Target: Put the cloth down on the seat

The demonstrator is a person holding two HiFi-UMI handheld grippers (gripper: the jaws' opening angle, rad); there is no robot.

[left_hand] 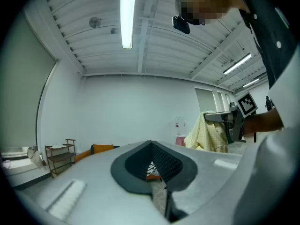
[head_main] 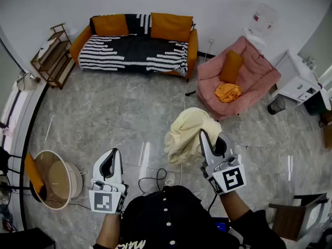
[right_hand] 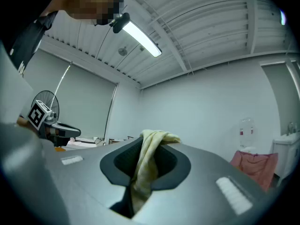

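A pale yellow cloth (head_main: 188,134) hangs from my right gripper (head_main: 207,139), which is shut on it and held level in front of me. In the right gripper view the cloth (right_hand: 146,165) is pinched between the jaws and drapes over their tips. The pink seat (head_main: 254,79) stands ahead to the right; an orange cushion (head_main: 231,65) and an orange cloth (head_main: 228,92) lie on it. It also shows at the right edge as the pink seat (right_hand: 255,165). My left gripper (head_main: 110,158) is at the lower left, shut and empty. From the left gripper view the cloth (left_hand: 206,132) hangs to the right.
An orange sofa (head_main: 136,48) with a striped blanket stands along the far wall, a wooden shelf rack (head_main: 52,56) to its left. A round wicker basket (head_main: 54,179) is at lower left. A white cabinet (head_main: 298,82), a bin (head_main: 277,106) and floor cables (head_main: 155,178) are nearby.
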